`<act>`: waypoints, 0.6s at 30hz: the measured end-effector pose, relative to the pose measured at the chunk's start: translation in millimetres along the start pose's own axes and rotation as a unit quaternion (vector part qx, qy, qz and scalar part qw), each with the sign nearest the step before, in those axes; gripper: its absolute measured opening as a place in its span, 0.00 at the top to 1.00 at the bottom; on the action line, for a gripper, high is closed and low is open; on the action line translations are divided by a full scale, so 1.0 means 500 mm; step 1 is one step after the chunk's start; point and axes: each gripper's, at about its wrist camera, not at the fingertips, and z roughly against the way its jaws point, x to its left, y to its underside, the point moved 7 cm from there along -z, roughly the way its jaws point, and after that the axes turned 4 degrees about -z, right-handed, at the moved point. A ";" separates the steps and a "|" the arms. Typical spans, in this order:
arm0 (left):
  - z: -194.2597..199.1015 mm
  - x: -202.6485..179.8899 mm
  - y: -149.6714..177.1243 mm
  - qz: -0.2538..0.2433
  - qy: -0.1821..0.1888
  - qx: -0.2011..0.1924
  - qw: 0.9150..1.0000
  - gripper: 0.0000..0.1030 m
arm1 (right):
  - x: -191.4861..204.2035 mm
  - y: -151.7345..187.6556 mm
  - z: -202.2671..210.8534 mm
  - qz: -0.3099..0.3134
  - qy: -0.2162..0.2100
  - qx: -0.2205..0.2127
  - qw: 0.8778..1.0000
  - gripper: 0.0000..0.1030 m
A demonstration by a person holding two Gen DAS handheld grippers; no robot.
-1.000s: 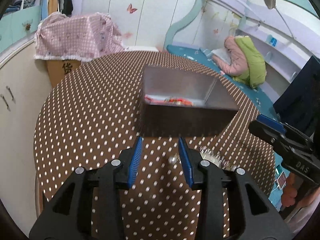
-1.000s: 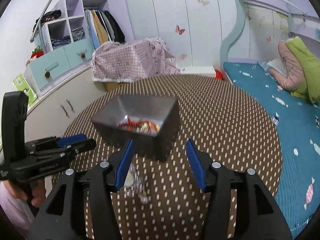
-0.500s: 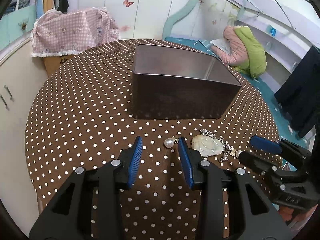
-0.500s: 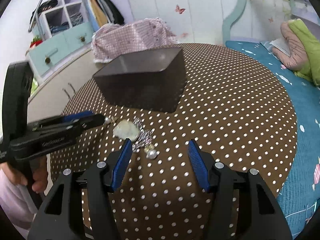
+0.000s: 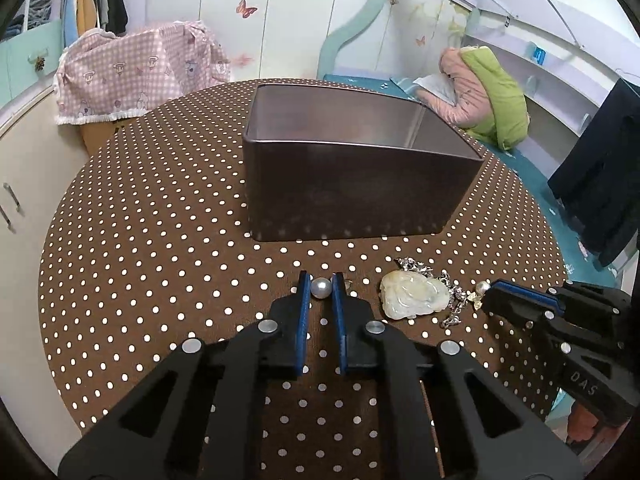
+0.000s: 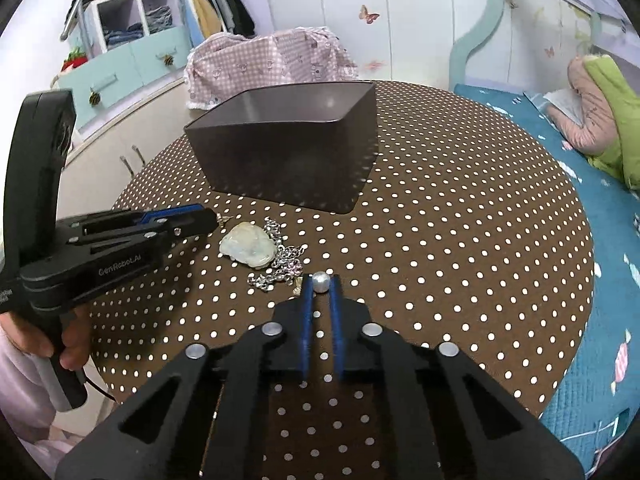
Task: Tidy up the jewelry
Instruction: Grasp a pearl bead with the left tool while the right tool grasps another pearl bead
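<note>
Two pearls are pinched at once: our left gripper [image 5: 321,288] has its fingers closed on the left pearl [image 5: 321,288], our right gripper [image 6: 321,282] on the right pearl [image 6: 321,282], both low over the dotted bench [image 5: 160,240]. Between them lie the jade pendant [image 6: 250,247] and its chain [image 6: 282,264]. We should lift straight and gently, since round beads slip. The dark box [image 5: 352,184] sits just beyond; from this angle its contents probably stay hidden.
</note>
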 end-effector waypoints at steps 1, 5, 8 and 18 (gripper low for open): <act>0.001 0.000 0.001 0.000 0.001 0.000 1.000 0.89 | -0.002 0.000 0.000 -0.001 0.001 0.000 1.000 0.97; 0.005 0.004 0.002 0.011 0.008 -0.002 1.000 0.89 | -0.010 -0.003 -0.002 -0.011 -0.004 0.003 1.000 1.00; 0.013 0.007 0.001 0.014 0.008 -0.006 1.000 0.89 | -0.009 -0.007 0.001 -0.010 -0.004 0.000 1.000 1.00; 0.024 0.021 -0.003 0.028 0.009 -0.010 1.000 0.89 | 0.003 -0.021 -0.005 0.021 0.007 -0.002 1.000 0.92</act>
